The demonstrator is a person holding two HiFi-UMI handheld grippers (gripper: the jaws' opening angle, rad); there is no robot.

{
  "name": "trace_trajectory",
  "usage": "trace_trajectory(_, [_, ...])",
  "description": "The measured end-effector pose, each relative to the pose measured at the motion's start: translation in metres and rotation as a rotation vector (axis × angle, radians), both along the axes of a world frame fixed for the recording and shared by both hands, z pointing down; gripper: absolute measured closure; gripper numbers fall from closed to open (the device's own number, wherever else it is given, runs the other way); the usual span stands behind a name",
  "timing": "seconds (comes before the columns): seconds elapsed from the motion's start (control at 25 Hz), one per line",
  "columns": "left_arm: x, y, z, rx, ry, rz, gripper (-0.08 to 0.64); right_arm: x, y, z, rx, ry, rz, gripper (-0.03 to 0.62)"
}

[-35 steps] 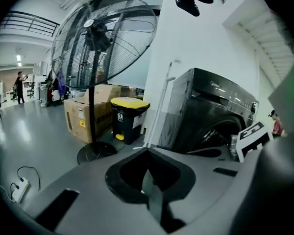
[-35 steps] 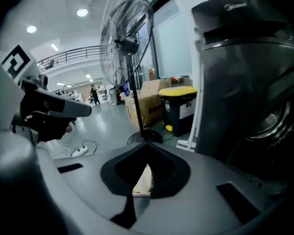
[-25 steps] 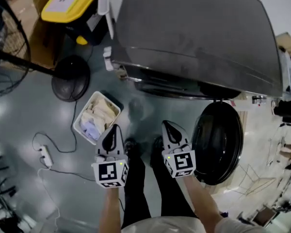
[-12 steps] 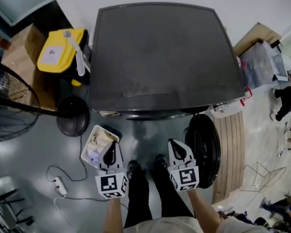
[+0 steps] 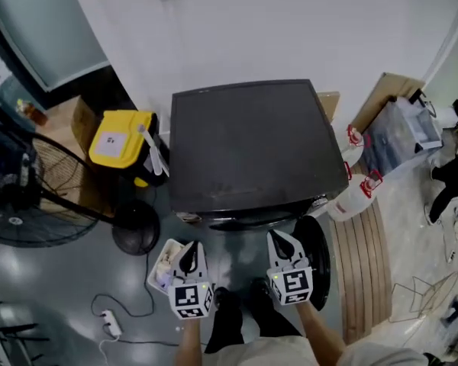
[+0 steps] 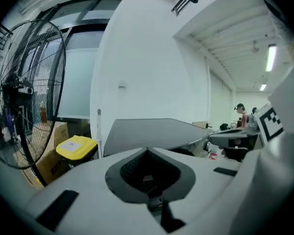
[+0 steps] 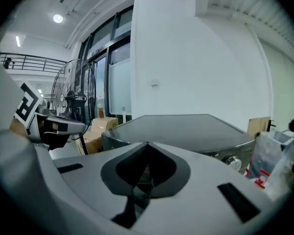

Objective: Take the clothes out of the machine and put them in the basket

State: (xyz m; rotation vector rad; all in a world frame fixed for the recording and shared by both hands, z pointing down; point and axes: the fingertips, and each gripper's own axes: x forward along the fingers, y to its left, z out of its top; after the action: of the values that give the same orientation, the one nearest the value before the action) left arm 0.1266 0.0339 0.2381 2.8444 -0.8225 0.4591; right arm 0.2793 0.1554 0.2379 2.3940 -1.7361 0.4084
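Below, white basket [image 5: 153, 277] full of pale clothes [image 5: 168, 262]; left hand-held gripper [image 5: 188, 252], right hand-held gripper [image 5: 279, 241] closed, empty.

A: Where's the basket [image 5: 154, 273]?
B: On the floor, before the washing machine's [image 5: 252, 147] left corner, clothes [image 5: 166, 258] in it.
A: The door [image 5: 321, 261]?
B: Open, front right. Lidded bin [image 5: 120, 139] and fan [image 5: 23, 204] stand left of the machine.

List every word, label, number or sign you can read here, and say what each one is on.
No text is readable in any view.
The white label on the yellow lid: too small and blurred to read.
The square markers on the left gripper and right gripper: black-and-white patterns, not letters or numbers.
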Motion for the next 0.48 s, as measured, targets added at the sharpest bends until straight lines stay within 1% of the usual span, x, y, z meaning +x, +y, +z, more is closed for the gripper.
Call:
trace_trajectory(0.2, [0.004, 0.0, -0.047, 0.017, 0.032, -0.002, 0.541, 0.007, 0.004, -0.051, 0.028, 0.031, 0.005, 0.569])
trace_trajectory(0.32, [0.001, 0.002, -0.07, 0.044, 0.048, -0.005, 0.541, 0.005, 0.007, -0.075, 0.044, 0.052, -0.01, 0.569])
trace_trajectory(0.48, [0.007, -0.002, -0.102, 0.078, 0.073, 0.006, 0.541, 0.014, 0.001, -0.111, 0.087, 0.084, -0.013, 0.569])
